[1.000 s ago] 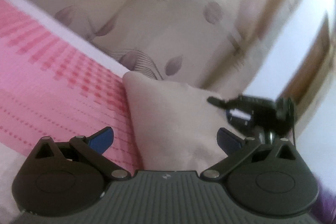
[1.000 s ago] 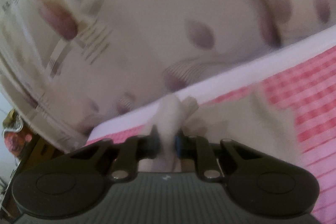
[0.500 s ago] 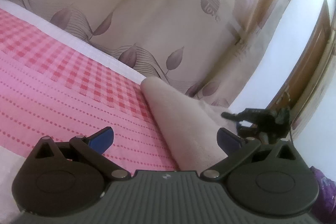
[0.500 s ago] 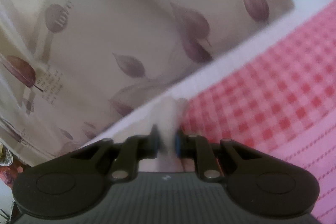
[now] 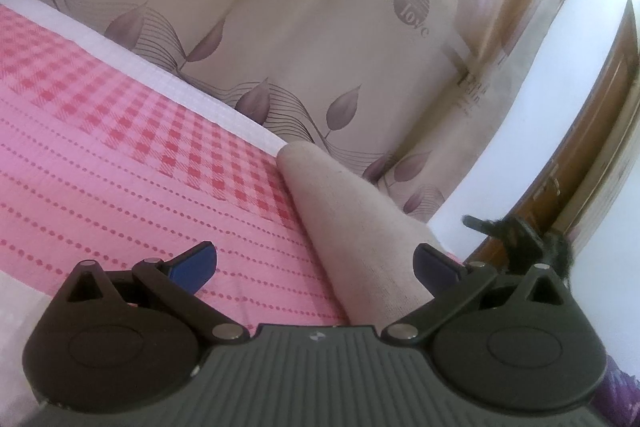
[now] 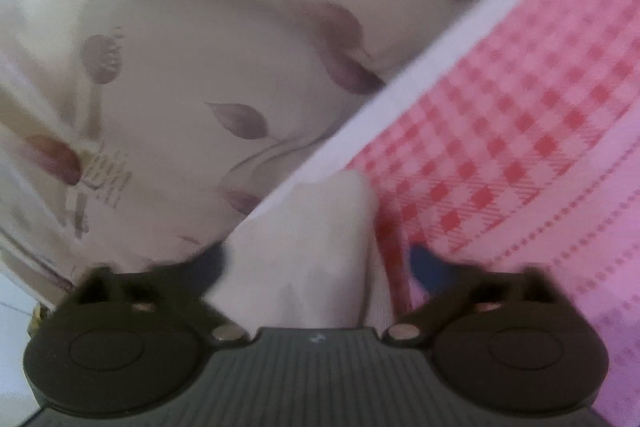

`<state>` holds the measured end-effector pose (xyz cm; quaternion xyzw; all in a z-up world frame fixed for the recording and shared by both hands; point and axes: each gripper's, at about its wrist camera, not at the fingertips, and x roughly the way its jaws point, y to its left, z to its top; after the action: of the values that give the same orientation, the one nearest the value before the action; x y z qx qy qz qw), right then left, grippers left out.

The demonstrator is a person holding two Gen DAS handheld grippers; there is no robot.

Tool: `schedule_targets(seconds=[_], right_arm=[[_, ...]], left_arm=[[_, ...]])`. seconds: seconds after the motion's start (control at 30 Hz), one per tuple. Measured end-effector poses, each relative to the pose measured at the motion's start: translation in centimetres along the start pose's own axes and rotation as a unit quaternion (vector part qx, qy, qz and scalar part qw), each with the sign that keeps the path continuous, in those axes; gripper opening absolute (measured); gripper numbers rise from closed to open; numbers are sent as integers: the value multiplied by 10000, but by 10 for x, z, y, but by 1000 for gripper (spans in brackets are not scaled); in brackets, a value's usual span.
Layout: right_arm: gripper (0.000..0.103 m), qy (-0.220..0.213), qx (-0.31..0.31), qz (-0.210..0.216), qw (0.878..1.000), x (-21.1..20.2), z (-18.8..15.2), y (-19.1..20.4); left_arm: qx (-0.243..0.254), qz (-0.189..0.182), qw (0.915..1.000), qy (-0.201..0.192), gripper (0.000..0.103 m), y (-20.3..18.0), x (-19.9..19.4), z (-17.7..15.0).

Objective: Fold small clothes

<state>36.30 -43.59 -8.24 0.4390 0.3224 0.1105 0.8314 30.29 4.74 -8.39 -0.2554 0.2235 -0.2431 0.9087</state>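
A beige garment lies as a long folded strip on the pink checked bedcover, reaching to the bed's far edge. My left gripper is open just above the cover, and the strip's near end runs between its blue pads, close to the right one. My right gripper shows as a dark shape past the strip's right side. In the right wrist view, the right gripper has its jaws opening wide. A bunched end of the garment sits loose between them, and the pads do not press on it.
A white band edges the bed's far side. Behind it hangs a cream curtain with purple leaf print. A white wall and a wooden door stand at the right. Purple fabric shows at the lower right corner.
The right gripper was shut on the garment's end and now has its jaws spread, with the cloth loose between them. It came down toward the bed. The garment settled into a flatter strip.
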Motion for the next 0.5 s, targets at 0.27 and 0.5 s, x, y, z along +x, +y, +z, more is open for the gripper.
schedule_targets(seconds=[0.27, 0.5], right_arm=[[34, 436, -840, -510, 9942, 16, -32, 25], [34, 394, -946, -44, 9947, 43, -48, 57]], left_arm=[[1, 46, 10000, -6, 103, 0, 0, 0], [-61, 107, 9999, 4, 103, 2, 0, 0]])
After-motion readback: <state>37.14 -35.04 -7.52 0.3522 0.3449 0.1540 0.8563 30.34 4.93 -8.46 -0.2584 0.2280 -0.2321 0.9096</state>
